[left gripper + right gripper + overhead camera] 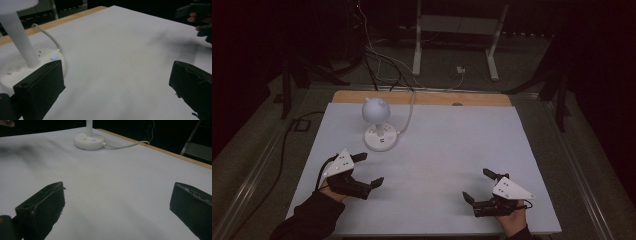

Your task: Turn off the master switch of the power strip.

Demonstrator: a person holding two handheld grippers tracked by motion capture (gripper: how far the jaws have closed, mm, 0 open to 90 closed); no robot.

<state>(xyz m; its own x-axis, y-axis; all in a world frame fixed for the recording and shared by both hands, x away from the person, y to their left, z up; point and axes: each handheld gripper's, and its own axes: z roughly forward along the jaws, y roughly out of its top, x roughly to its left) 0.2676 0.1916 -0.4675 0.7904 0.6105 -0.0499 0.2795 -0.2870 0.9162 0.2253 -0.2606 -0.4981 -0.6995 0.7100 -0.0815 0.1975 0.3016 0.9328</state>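
The left hand-held gripper [371,170] rests low over the table [437,150] with its jaws spread wide and nothing between them. The white lamp [380,131] stands just ahead of it, its round base [15,72] close beside the left jaw, a small blue light [53,57] glowing on top. The right hand-held gripper [478,186] is likewise wide open and empty, well apart from the lamp, which sits far ahead and to its left. The lamp's white cord [125,144] trails off toward the table's far wooden edge.

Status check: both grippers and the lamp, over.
Left gripper open, empty, near lamp. Right gripper open, empty, farther off. Lamp upright on table, blue light on. Nothing between.
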